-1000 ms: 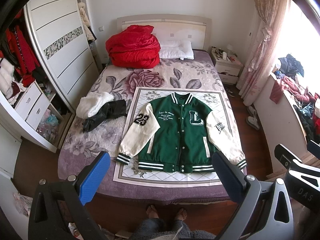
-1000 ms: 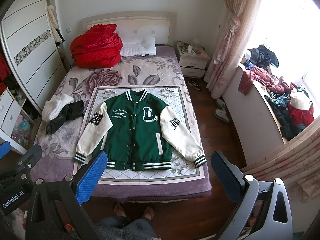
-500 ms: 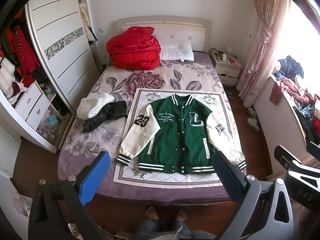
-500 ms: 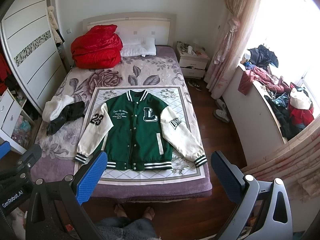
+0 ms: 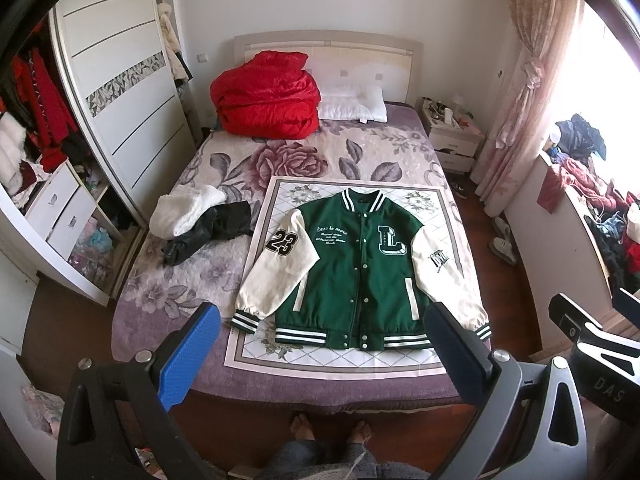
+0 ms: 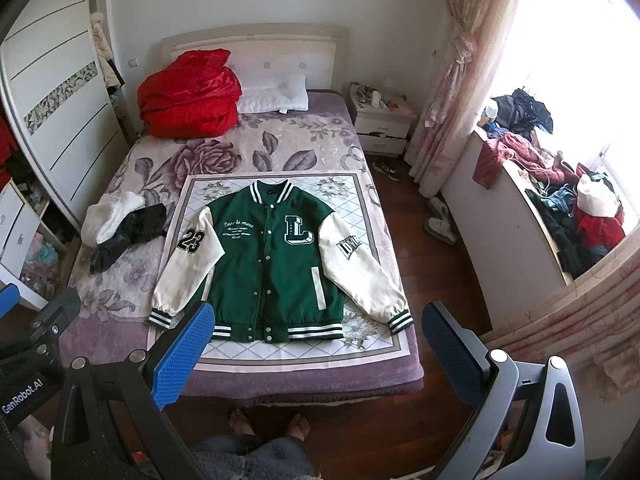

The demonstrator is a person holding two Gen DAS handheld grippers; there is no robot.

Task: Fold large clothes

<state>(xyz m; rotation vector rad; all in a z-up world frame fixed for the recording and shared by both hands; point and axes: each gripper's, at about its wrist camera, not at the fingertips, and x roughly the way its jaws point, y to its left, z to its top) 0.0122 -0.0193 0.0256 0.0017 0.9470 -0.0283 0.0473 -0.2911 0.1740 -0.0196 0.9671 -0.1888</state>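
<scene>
A green varsity jacket (image 5: pixel 356 272) (image 6: pixel 276 264) with cream sleeves lies flat, front up and snapped closed, on a white patterned mat (image 5: pixel 256 352) (image 6: pixel 360 356) at the foot of the bed. Both sleeves angle down beside the body. My left gripper (image 5: pixel 320 348) is open, held high above the foot of the bed, well short of the jacket. My right gripper (image 6: pixel 316 348) is open too, at a similar height, with nothing between its blue pads. Each gripper shows at the edge of the other's view.
A white and black clothing pile (image 5: pixel 200 220) lies on the bed's left side. A red duvet (image 5: pixel 264 96) and pillow (image 5: pixel 352 102) sit at the headboard. Wardrobe (image 5: pixel 116 92) at left, nightstand (image 5: pixel 452 136) and cluttered window ledge (image 6: pixel 560 200) at right. A person's bare feet (image 5: pixel 328 428) stand on the wood floor.
Both views have drifted slightly, the jacket sitting a little lower in frame. The jacket itself has not moved and both grippers stay open.
</scene>
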